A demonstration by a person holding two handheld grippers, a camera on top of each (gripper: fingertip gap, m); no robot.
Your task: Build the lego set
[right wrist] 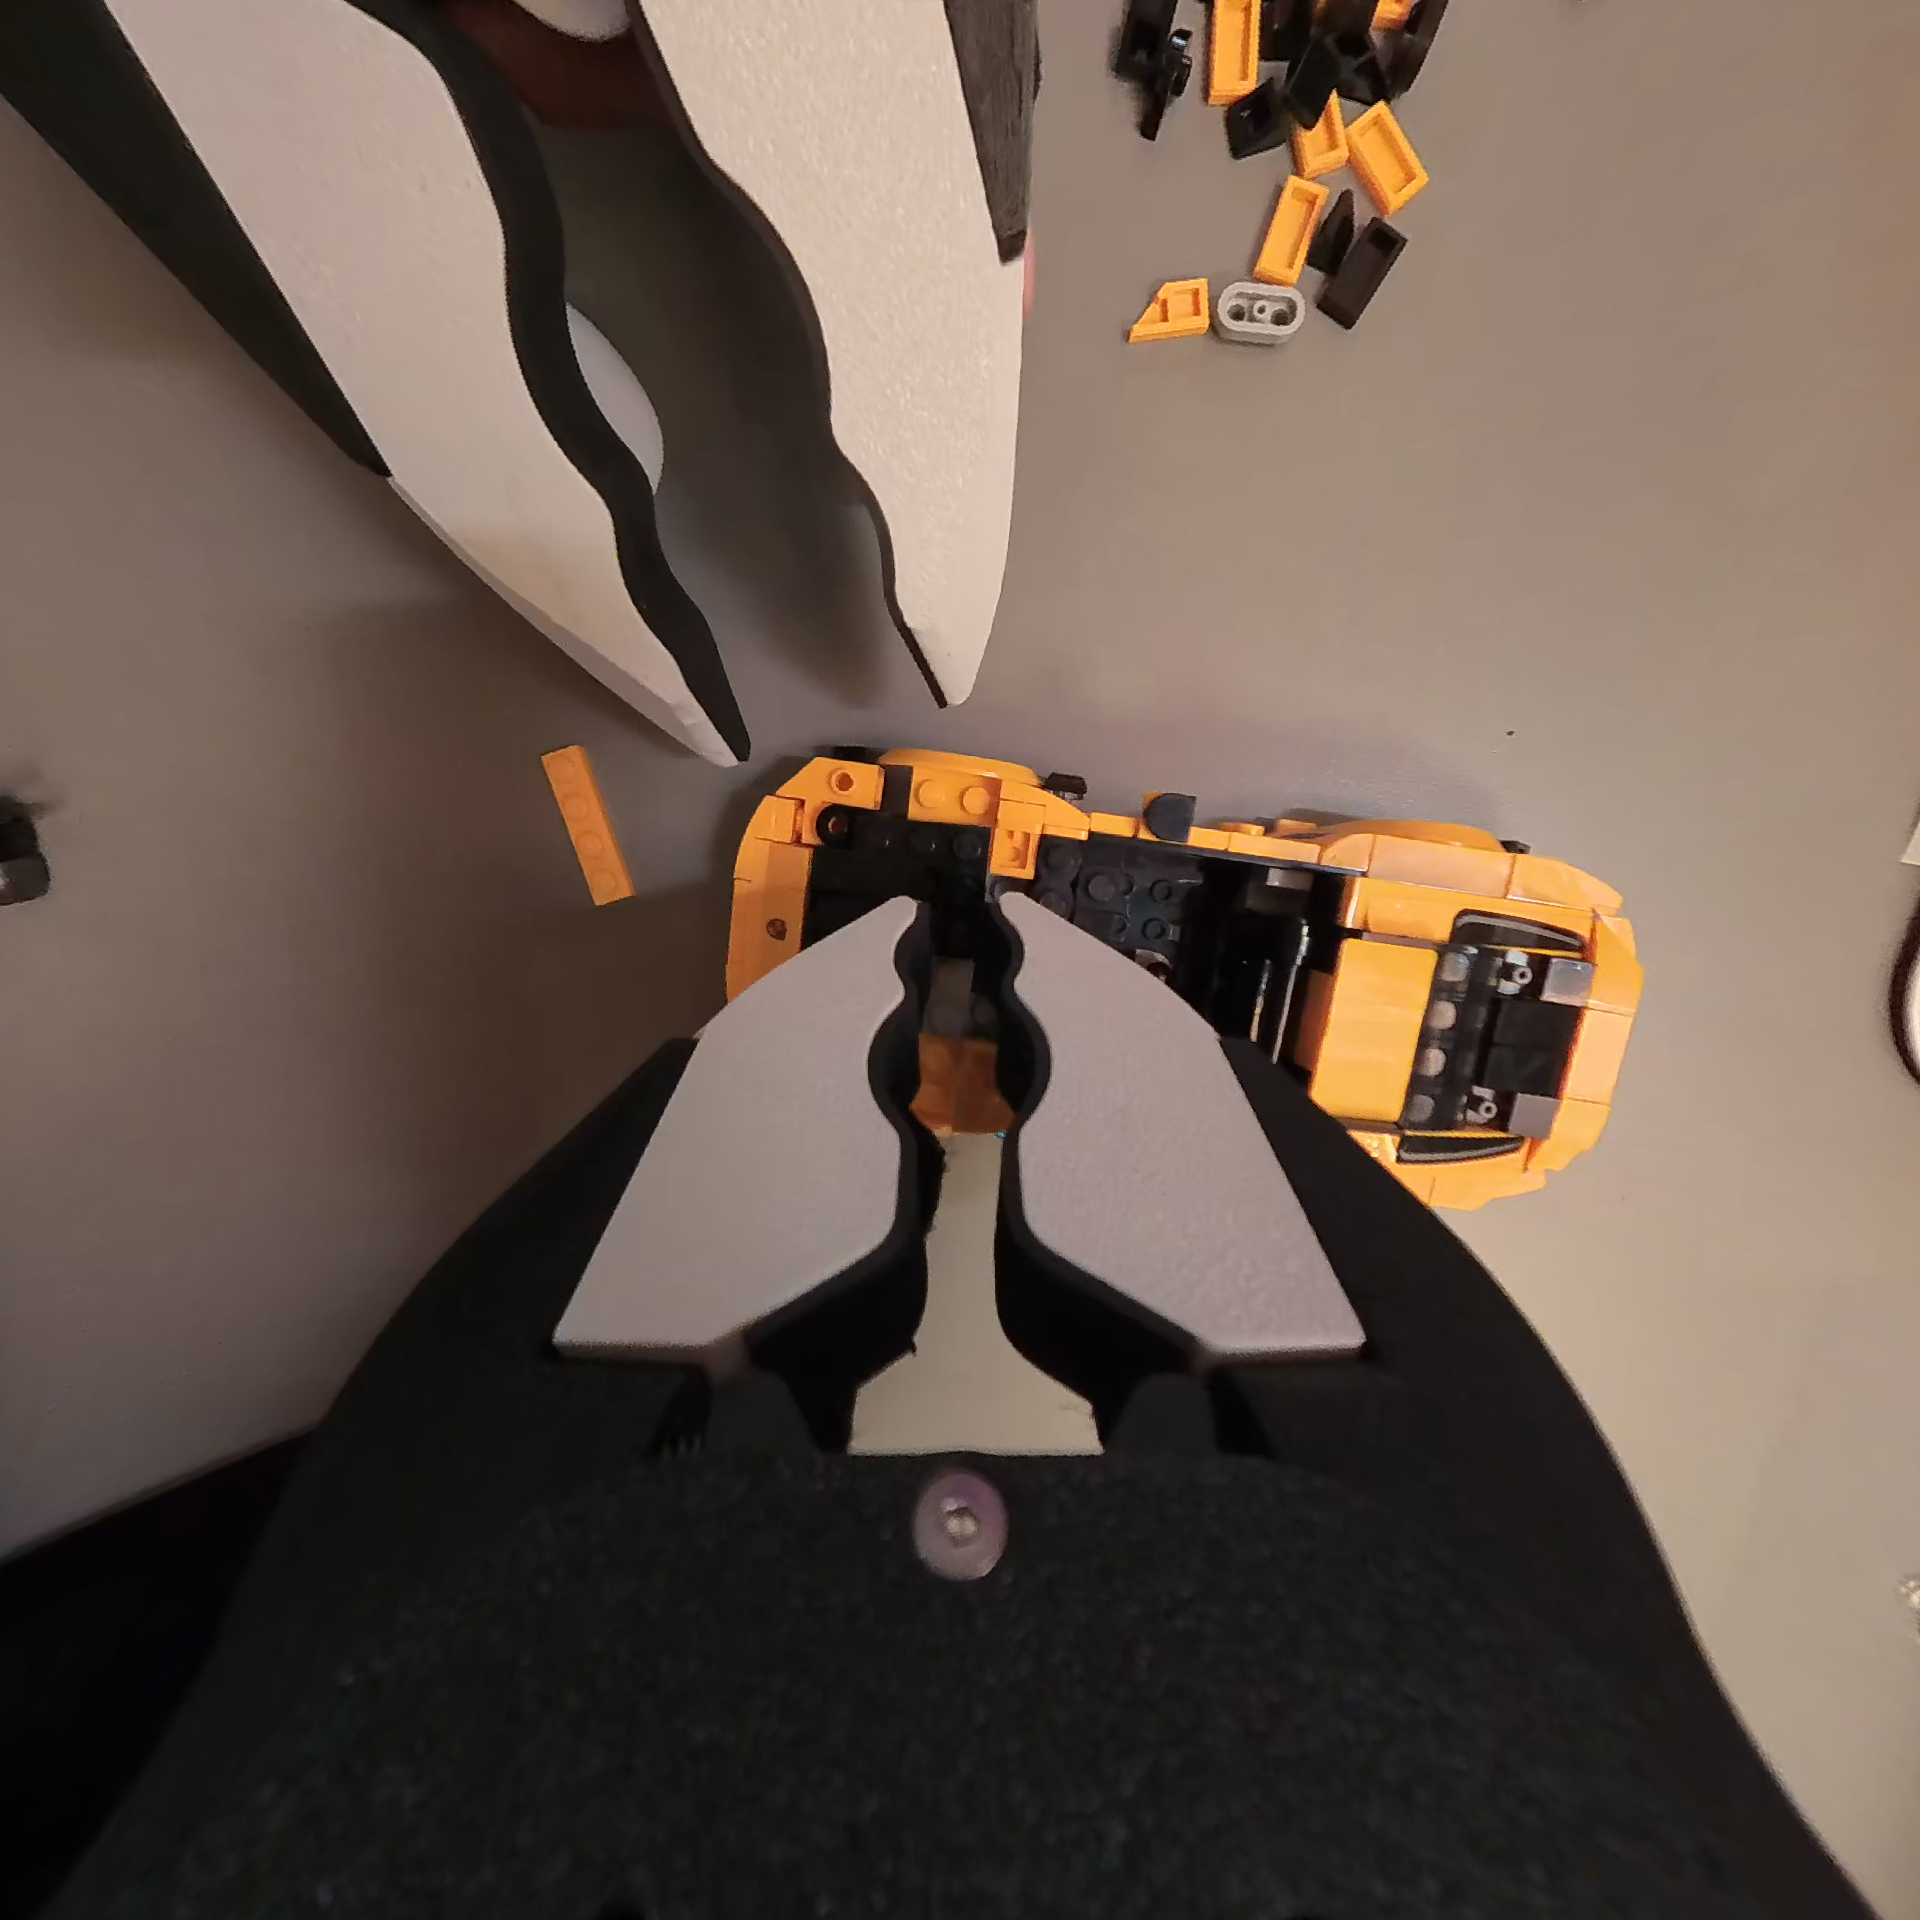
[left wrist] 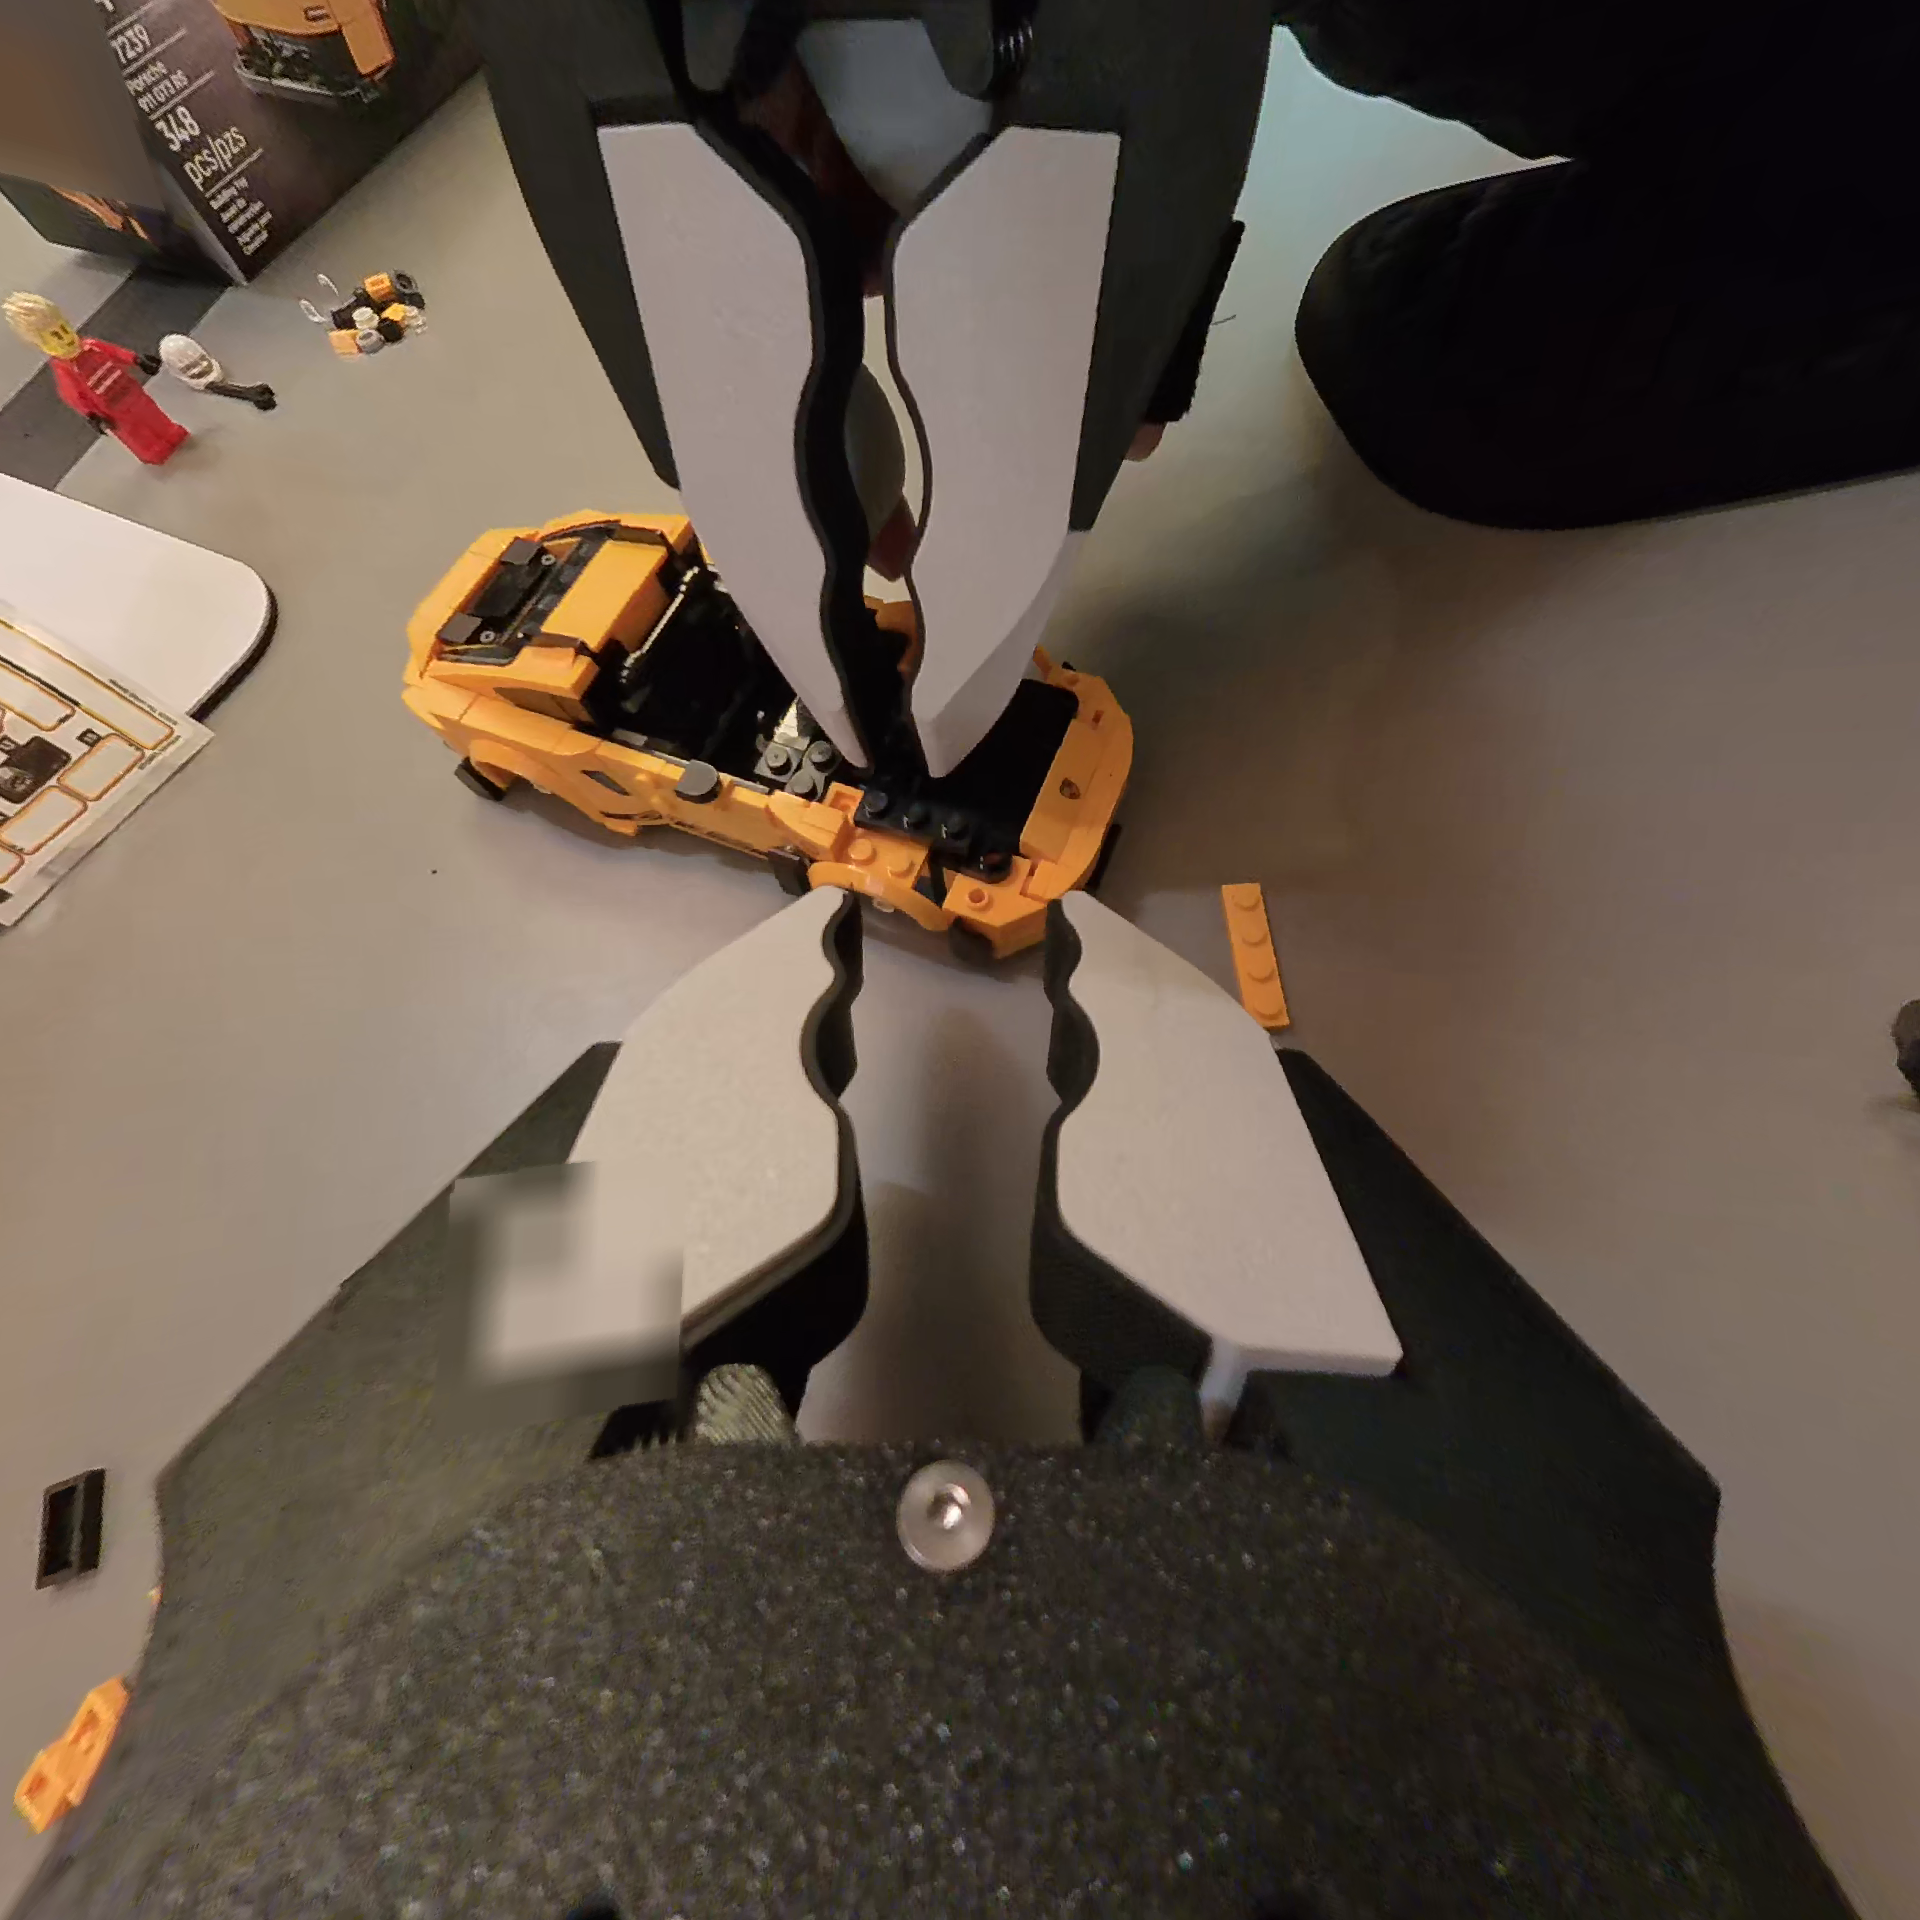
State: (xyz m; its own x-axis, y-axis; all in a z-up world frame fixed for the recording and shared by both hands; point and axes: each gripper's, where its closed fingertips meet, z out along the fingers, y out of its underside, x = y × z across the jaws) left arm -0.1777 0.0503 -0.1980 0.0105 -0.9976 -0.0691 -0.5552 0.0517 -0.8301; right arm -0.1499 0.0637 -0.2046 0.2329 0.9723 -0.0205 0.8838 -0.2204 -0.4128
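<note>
A partly built orange and black Lego car lies on the grey table, and also shows in the right wrist view. My right gripper is down on the car's black front section, jaws a narrow gap apart. Something dark sits between the tips; I cannot tell if it is a loose piece or part of the car. It reaches in from above in the left wrist view. My left gripper is open and empty just in front of the car's nose, also seen in the right wrist view. A loose orange plate lies beside the nose.
The set's box, a red minifigure, a small heap of parts, a white board and a sticker sheet lie at the left. A pile of orange and black pieces lies beyond the car. A dark sleeve is at the right. Only a small space, under 4 cm, lies between the two pairs of fingers. My left tips are roughly 5 cm from the loose orange plate. It turns up in the left wrist view as well.
</note>
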